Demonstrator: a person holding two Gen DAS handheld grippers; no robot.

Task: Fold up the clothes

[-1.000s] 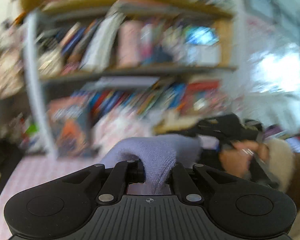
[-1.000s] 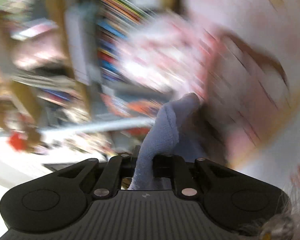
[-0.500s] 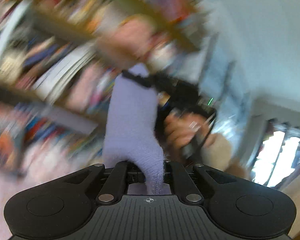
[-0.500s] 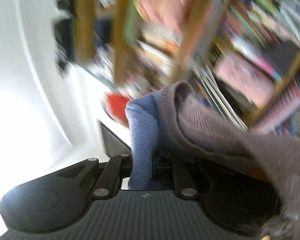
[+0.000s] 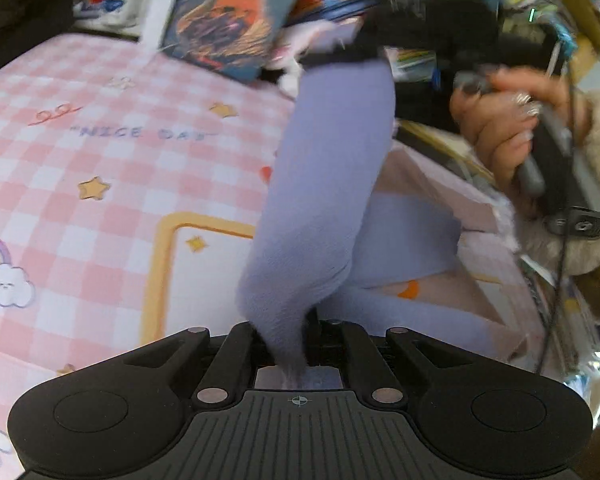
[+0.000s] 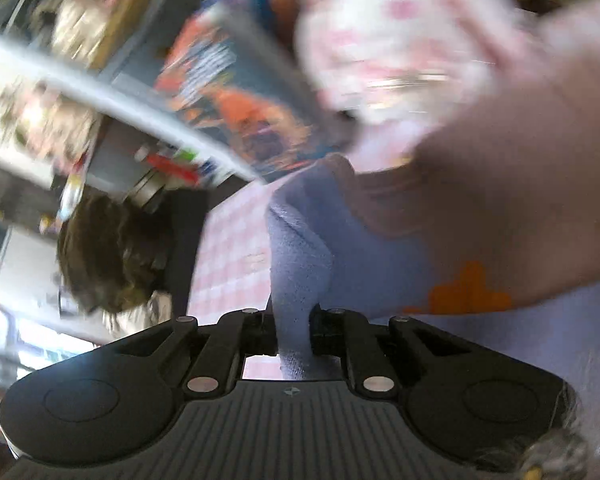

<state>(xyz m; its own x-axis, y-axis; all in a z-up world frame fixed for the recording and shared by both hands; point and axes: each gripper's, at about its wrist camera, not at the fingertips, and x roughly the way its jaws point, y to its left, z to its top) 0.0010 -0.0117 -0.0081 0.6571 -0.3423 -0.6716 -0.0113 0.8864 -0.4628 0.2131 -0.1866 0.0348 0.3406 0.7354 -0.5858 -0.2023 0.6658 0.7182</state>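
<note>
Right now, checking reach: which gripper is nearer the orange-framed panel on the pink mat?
Left. The left gripper hangs just over the panel; the right gripper is up by the shelf.

The garment (image 5: 324, 184) is pale lavender, plain and fuzzy, running from the middle of the left wrist view down to the bottom centre; in the right wrist view it (image 6: 300, 264) looks the same lavender, with an orange blocky patch (image 6: 470, 290) at lower right. The sheet (image 5: 100, 152) filling the left half is pink-and-white check, dotted with yellow stars, a pastel rainbow with a white cloud (image 5: 2, 280) at far left, and a white panel edged in orange-yellow (image 5: 160, 264). Both grippers (image 5: 296, 344) (image 6: 294, 340) are matt black. A book (image 5: 224, 24) at upper centre is dark blue with orange.
</note>
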